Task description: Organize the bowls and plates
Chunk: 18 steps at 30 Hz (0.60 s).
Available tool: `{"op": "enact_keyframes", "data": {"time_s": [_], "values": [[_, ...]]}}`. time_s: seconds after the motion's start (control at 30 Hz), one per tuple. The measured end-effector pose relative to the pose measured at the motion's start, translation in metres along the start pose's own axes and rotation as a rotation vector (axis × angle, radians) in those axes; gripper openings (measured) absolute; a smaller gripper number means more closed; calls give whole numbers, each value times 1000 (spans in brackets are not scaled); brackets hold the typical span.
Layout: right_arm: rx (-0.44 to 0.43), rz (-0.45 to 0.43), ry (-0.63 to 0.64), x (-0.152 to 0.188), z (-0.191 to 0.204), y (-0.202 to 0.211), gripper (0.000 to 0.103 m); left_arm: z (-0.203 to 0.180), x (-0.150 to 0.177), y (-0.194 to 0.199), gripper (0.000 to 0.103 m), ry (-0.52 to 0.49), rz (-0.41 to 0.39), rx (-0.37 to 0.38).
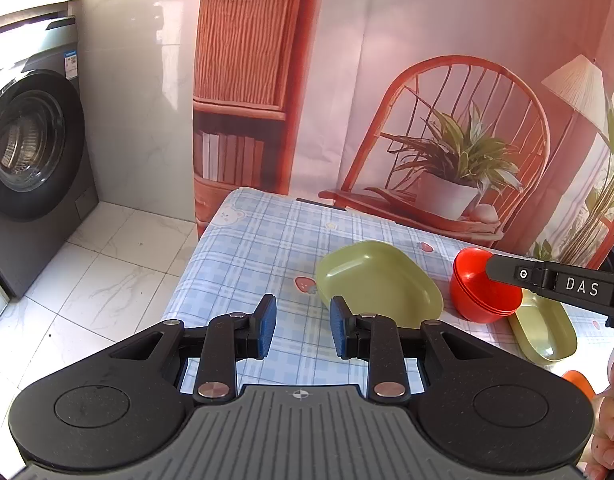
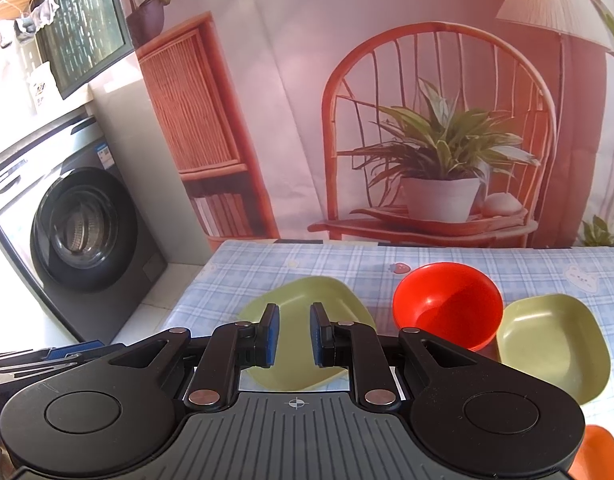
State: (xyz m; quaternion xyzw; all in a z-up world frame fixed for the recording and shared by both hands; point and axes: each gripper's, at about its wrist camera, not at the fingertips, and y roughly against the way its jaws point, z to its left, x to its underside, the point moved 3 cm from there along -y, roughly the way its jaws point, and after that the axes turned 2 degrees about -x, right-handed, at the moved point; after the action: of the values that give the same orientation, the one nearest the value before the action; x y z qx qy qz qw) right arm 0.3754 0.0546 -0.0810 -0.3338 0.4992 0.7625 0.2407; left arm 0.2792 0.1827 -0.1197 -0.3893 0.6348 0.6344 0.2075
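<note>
A green plate (image 1: 379,284) lies on the plaid-clothed table (image 1: 259,240), just beyond my left gripper (image 1: 303,328), which is open with nothing between its blue pads. To the plate's right stand stacked red bowls (image 1: 483,296), then a second green plate (image 1: 547,336). My right gripper (image 1: 495,270) reaches in from the right in front of the bowls. In the right wrist view, my right gripper (image 2: 295,334) hovers over the near green plate (image 2: 307,296), jaws slightly apart and empty. The red bowls (image 2: 447,304) and the other green plate (image 2: 555,340) sit to its right.
An orange dish (image 2: 599,452) peeks in at the near right corner. A washing machine (image 1: 31,148) stands on the tiled floor left of the table. A printed backdrop (image 1: 427,80) hangs behind the table's far edge. A hand (image 1: 611,424) holds the right gripper.
</note>
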Motion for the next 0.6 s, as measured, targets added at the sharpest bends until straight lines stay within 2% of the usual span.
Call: {"op": "enact_keyframes", "data": {"time_s": [0.6], "values": [[12,-7,-23,8,-11,-7,16,7,-14,-10,31,-31,-4,-5]]}}
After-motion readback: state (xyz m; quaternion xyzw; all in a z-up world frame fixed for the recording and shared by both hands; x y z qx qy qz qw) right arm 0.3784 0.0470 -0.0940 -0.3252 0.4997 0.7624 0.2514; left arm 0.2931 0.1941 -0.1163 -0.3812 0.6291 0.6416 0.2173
